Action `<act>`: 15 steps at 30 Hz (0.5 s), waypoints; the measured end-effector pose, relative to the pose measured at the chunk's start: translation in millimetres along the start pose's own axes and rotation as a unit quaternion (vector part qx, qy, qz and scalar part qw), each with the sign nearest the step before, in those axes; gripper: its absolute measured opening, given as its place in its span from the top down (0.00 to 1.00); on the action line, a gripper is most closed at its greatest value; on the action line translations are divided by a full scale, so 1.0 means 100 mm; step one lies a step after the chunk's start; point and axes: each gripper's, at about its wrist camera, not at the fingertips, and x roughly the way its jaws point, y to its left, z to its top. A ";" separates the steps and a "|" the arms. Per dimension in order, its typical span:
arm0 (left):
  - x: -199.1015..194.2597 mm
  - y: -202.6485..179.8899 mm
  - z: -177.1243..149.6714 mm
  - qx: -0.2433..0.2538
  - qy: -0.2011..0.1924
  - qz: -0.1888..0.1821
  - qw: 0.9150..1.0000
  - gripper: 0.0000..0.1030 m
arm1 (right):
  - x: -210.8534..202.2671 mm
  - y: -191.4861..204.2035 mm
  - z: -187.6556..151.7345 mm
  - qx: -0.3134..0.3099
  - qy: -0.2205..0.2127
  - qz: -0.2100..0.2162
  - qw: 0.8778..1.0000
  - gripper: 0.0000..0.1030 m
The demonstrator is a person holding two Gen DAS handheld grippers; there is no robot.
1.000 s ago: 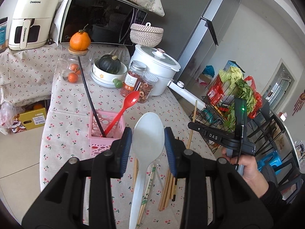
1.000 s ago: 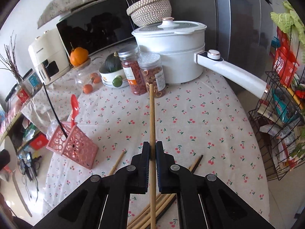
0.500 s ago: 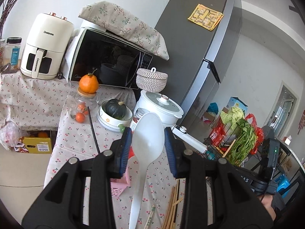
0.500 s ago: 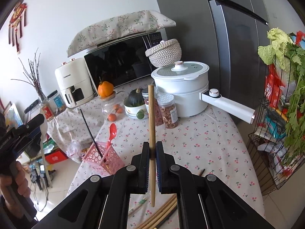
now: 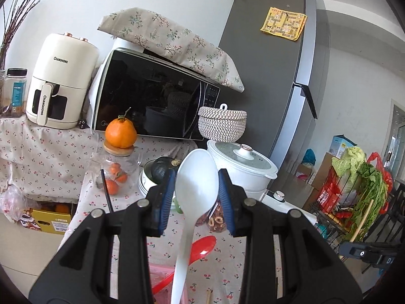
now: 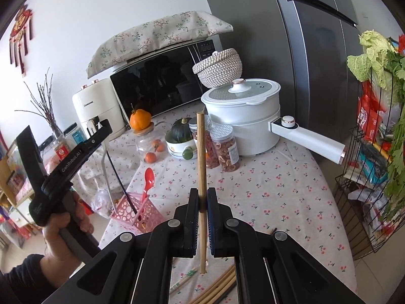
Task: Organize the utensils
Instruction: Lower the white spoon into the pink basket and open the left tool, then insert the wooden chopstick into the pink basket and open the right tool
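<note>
Since the earlier frames, both tools have been lifted away from the tabletop, and the left view has been tilted up toward the microwave and the fridge. The left gripper [image 5: 197, 197] is clamped on the white spoon [image 5: 196, 190], which is held at its bowl, with the handle hanging down. The right gripper [image 6: 201, 204] is closed tightly on a single wooden chopstick [image 6: 201, 157], kept nearly upright above the cherry-print tablecloth [image 6: 265, 177].

The task is judged to be partly done. In the pink basket [image 6: 134, 212] a red spoon [image 6: 149, 177] and a thin black stick are already placed. The two carried utensils are not yet put in, and several more chopsticks [image 6: 217, 288] are left lying on the cloth near the front edge, one pair seemingly in a paper sleeve.

Concerning writing, "CHANGHONG" is read on the air fryer [image 5: 60, 81], both on the body and on its handle. "GenRobot.AI" is printed on the left tool as seen from the right view. The labels on the jars cannot be read.
</note>
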 end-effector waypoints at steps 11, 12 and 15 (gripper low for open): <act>0.05 0.04 -0.19 0.003 0.059 0.022 0.998 0.39 | 0.13 0.03 0.00 -0.004 0.010 -0.008 1.000 0.94; 0.03 0.02 -0.17 0.005 0.070 0.023 0.997 0.38 | 0.13 0.04 0.00 -0.004 0.010 -0.008 1.000 0.94; -0.08 -0.01 -0.11 0.010 0.101 0.023 0.995 0.33 | 0.12 0.08 0.01 -0.003 0.007 -0.003 1.000 0.94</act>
